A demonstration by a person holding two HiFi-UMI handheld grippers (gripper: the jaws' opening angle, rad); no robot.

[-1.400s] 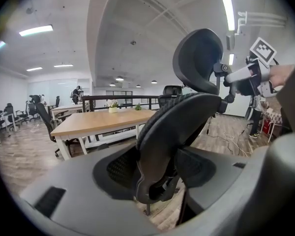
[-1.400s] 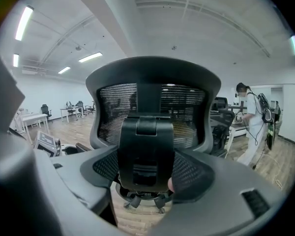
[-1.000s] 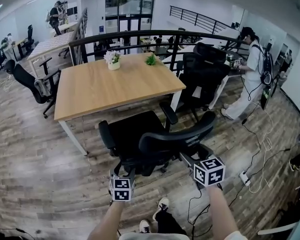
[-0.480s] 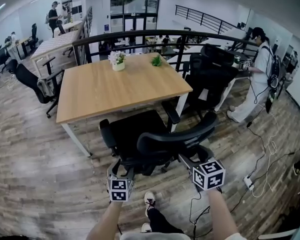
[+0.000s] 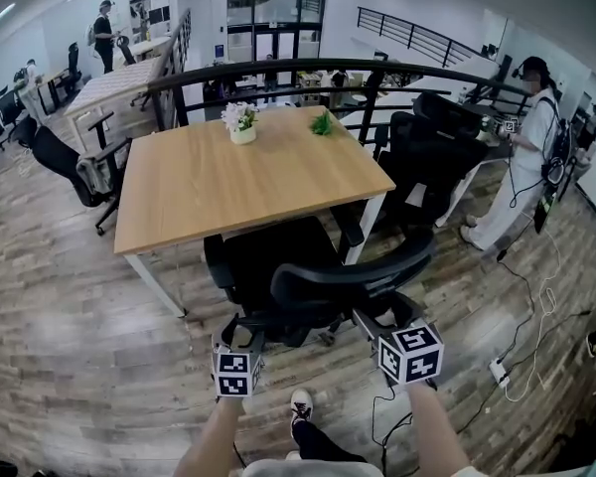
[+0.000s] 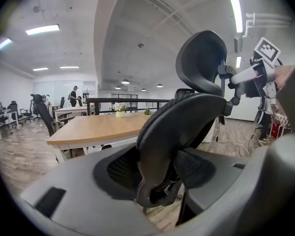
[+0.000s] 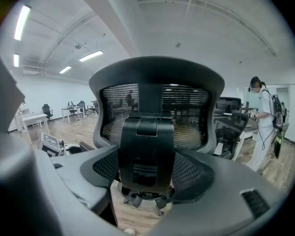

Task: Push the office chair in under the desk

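Note:
A black office chair stands at the near edge of the wooden desk, its seat partly under the top and its backrest toward me. My left gripper is at the backrest's left edge. In the left gripper view that edge fills the gap between the pads of the left gripper. My right gripper is behind the backrest's right side. In the right gripper view the chair's central back bracket sits tight between the pads of the right gripper, below the mesh headrest.
A white flower pot and a small green plant stand at the desk's far edge. Another black chair and a person in white are at the right. Cables and a power strip lie on the floor.
The chair and both grippers have moved a little toward the desk, and the seat sits further under the top. My foot has stepped forward.

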